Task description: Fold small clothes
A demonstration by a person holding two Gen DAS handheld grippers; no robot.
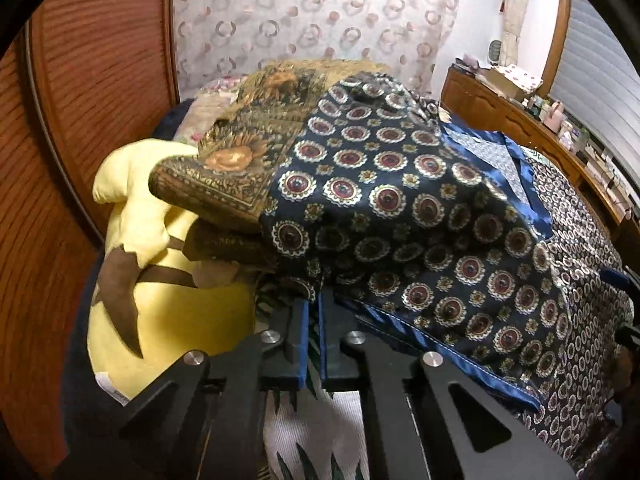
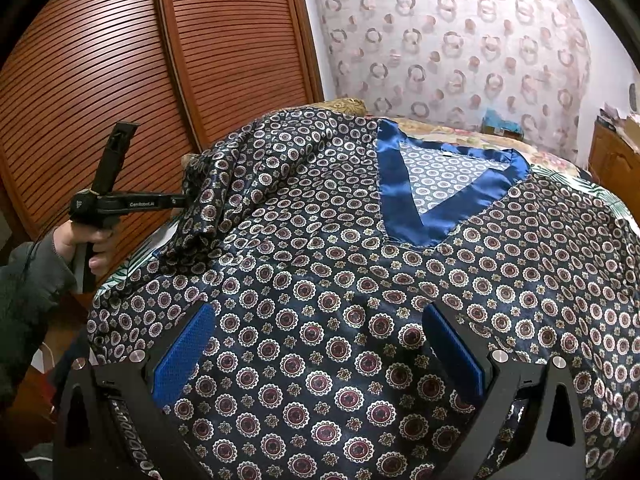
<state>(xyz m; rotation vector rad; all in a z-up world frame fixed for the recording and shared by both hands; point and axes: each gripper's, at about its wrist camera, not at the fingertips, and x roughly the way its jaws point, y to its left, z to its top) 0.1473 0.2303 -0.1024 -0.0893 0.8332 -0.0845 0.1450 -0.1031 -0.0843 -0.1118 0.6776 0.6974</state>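
The top [image 2: 360, 280], a dark satin piece with round medallions and a blue V-neck band [image 2: 404, 200], lay spread over a bed [image 2: 460, 136] that had a floral cover. Under its near edge a white sheet with green leaf shapes [image 1: 304, 432] showed. The left gripper [image 1: 313, 300] was closed, its blue pads nearly together on the edge of the top's sleeve; in the right view the cloth rose bunched from that gripper [image 2: 176, 202], whose handle a hand [image 2: 86, 246] in a grey sleeve held. The right gripper [image 2: 316, 340] stood wide open over the top's front, its blue pads [image 2: 186, 354] on either side and not pressing the cloth.

To the left of the top lay a brown cushion with sunflowers [image 1: 240, 164], resting on a yellow plush toy [image 1: 168, 272] with brown markings. Behind the bed hung a pale curtain with ring patterns [image 2: 448, 48]. Louvred wooden doors [image 2: 120, 64] filled the left side. Along the right wall ran a wooden dresser [image 1: 500, 108] crowded with boxes and bottles, below a window with shutters [image 1: 600, 52].
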